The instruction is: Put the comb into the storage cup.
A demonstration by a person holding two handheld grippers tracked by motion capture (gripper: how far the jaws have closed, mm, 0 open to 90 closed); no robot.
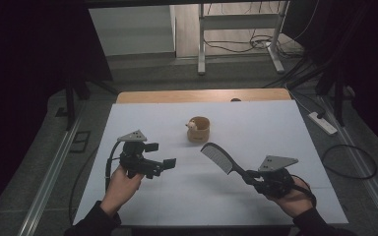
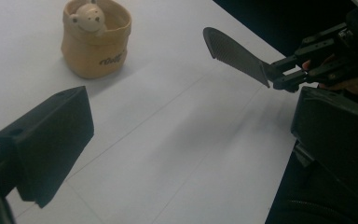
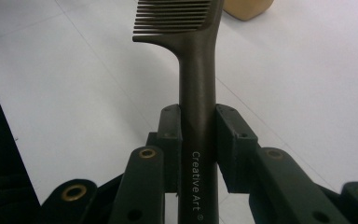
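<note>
Right tongs [image 3: 198, 135] level, clamping comb [image 3: 193, 60]

1. bare white table [image 1: 256, 196] lies between the left gripper [image 1: 160, 155] and right gripper [image 1: 248, 176].
2. the comb [image 1: 219, 157] juts across the middle, above the table.
3. a tan cup [image 1: 198, 129] stands alone farther back.

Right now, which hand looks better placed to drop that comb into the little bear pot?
Probably the right. The right gripper already clamps the comb by its handle, teeth end pointing toward the pot. The left gripper hangs open and empty beside it.
</note>
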